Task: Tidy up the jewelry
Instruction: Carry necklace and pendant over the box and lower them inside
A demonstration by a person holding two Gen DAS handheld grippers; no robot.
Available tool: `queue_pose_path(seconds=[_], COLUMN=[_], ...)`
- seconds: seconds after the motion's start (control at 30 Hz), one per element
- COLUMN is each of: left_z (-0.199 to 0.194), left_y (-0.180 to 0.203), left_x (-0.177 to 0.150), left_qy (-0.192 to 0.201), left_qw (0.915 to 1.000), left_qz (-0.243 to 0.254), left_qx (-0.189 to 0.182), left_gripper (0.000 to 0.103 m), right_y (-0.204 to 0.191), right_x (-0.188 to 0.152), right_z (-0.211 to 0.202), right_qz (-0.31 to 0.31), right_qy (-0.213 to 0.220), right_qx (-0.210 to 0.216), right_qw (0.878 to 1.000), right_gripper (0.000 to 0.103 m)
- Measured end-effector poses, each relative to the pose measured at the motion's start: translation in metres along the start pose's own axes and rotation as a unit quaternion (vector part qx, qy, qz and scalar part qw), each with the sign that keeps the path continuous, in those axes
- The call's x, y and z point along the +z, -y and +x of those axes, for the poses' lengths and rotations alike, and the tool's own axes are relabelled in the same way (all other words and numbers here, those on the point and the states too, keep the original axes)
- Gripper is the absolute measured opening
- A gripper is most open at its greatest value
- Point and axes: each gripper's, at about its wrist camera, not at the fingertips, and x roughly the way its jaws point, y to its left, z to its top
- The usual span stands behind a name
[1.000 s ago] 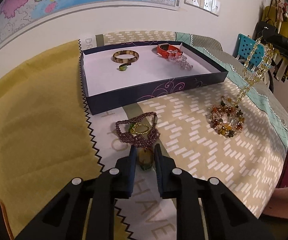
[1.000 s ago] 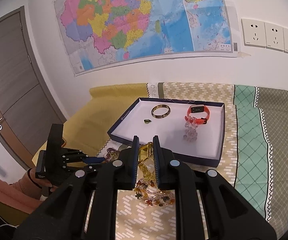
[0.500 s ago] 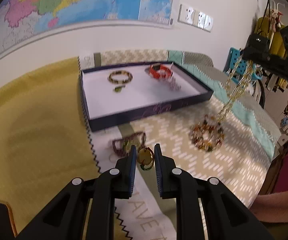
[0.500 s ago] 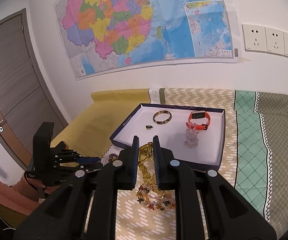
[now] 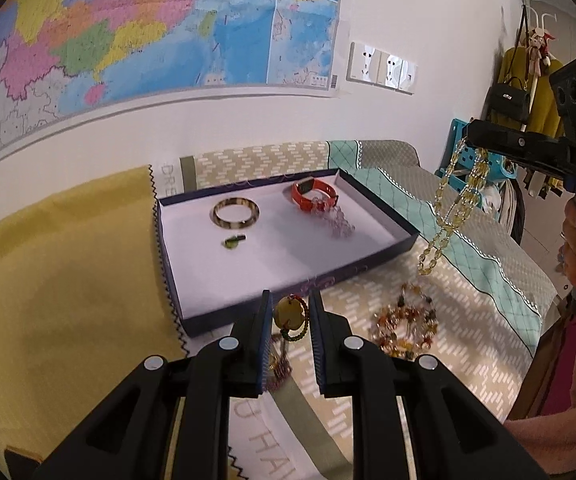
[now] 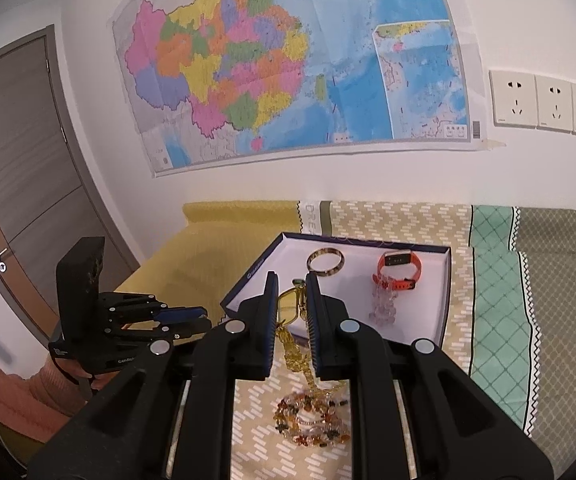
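Observation:
My left gripper (image 5: 290, 314) is shut on a round yellow pendant (image 5: 288, 313), and its purple bead necklace (image 5: 280, 364) dangles below the fingers over the bedspread. My right gripper (image 6: 291, 300) is shut on a yellow bead necklace (image 6: 288, 312), which hangs free in the left wrist view as a long yellow bead necklace (image 5: 447, 216) under that right gripper (image 5: 471, 133). An amber bead bracelet (image 5: 405, 328) lies on the bed below it. The navy box (image 5: 367, 266) holds a bangle (image 5: 235, 213), a green ring (image 5: 234, 242), an orange watch (image 5: 313, 194) and a clear crystal bracelet (image 5: 337, 220).
The box sits on a patterned bedspread against a white wall with a map. A plain yellow cloth (image 5: 68, 300) covers the bed to the left. In the right wrist view, the left gripper (image 6: 204, 318) hovers left of the box (image 6: 419, 312). A door (image 6: 16, 184) stands at far left.
Both grippers have risen. The pendant and its purple beads have come up off the bedspread, and the yellow necklace now hangs clear above the amber bracelet.

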Motion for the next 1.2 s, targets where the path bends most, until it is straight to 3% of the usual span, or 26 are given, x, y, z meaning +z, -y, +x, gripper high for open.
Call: queue_pose_path(seconds=[0.47, 1.2], left_z=[0.019, 0.068], left_y=[-0.012, -0.020], left_x=[0.023, 0.048], left_qy=[0.002, -0.029], left_qw=[1.0000, 0.9994], left_qz=[-0.001, 0.006], left_qx=[0.007, 0.020], left_gripper=[0.016, 0.016], right_y=[0.017, 0.050], right_x=[0.031, 0.033], right_z=[0.017, 0.086], right_qz=[0.008, 0.046], right_qy=[0.009, -0.040], right_qx=[-0.014, -0.020], right_qw=[1.000, 0.998], right_gripper=[0.014, 0.014])
